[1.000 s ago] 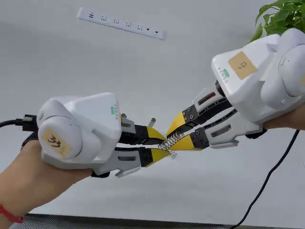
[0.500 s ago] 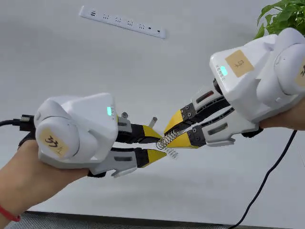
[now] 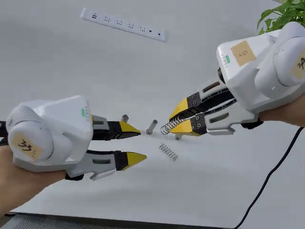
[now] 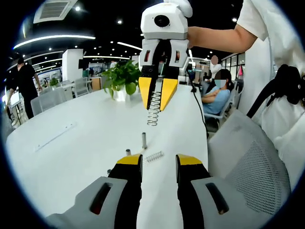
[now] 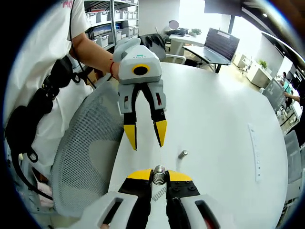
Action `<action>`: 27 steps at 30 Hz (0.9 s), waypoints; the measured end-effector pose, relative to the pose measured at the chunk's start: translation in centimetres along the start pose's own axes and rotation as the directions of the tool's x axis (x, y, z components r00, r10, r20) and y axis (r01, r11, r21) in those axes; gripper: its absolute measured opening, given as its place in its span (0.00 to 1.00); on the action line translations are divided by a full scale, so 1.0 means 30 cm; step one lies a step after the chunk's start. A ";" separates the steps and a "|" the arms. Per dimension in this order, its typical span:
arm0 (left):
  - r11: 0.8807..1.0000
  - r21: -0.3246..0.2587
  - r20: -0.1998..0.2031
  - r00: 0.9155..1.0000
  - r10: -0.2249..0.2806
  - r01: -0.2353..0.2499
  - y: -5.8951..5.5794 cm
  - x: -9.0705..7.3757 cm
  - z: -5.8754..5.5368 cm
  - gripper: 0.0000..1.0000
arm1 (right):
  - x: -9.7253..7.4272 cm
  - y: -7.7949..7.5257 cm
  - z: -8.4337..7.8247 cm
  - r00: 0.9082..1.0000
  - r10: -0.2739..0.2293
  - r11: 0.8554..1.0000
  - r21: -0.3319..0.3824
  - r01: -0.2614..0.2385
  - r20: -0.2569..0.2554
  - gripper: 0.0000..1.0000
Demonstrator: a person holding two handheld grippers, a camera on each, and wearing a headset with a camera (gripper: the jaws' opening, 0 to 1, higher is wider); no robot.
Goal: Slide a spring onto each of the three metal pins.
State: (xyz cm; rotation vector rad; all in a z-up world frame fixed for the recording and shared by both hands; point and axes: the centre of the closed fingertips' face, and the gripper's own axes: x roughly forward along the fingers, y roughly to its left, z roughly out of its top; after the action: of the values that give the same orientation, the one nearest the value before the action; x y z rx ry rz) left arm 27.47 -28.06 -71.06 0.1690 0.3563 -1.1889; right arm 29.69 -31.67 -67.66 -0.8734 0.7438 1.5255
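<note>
We hold the left gripper [image 3: 141, 143] with its jaws open and nothing between them, the yellow tips parted at about seven o'clock from the middle pin [image 3: 151, 126] in the head view. The right gripper [image 3: 172, 125] sits at three o'clock, its jaws closed on a spring [image 3: 167, 127] whose free end sticks out toward eight o'clock, near that pin's top but apart from it. A second pin [image 3: 125, 118] stands at about nine o'clock from the first; a third pin [image 3: 177, 137] peeks out just below the right jaws. A loose spring [image 3: 168, 151] lies flat on the white desk [image 3: 71, 71] at five o'clock from the middle pin.
</note>
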 end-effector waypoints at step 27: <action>0.988 -0.103 0.040 0.992 0.119 -0.115 0.133 -0.105 -0.109 0.87 | 0.145 -0.195 -0.127 0.991 -0.057 0.993 0.096 0.069 -0.119 0.06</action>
State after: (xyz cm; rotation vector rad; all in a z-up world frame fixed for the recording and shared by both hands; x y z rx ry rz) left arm 29.55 -22.79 -73.21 0.0744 0.3604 -1.0547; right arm 35.71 -31.91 -73.24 -0.9075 0.8622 1.3787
